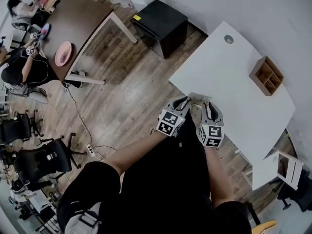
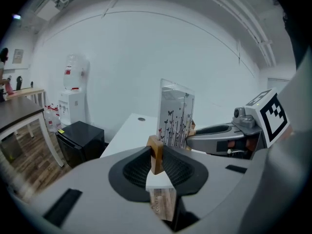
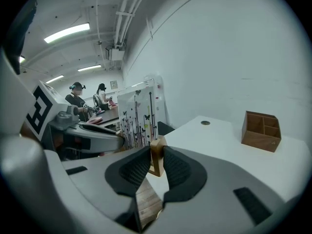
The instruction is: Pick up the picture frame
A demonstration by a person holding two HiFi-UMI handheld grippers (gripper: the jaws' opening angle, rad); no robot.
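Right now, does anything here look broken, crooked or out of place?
Nothing stands out. The picture frame looks upright and undamaged, with the left gripper and the right gripper each clamped on its wooden base. The wooden organiser sits upright on the white table.

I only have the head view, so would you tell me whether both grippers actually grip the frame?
Observer: Yes; the left gripper clamps a wooden foot of the frame.
Operator: And the other one?
Observer: The right gripper clamps the other foot.
Operator: What does the frame show?
Observer: Dark stems and butterflies.
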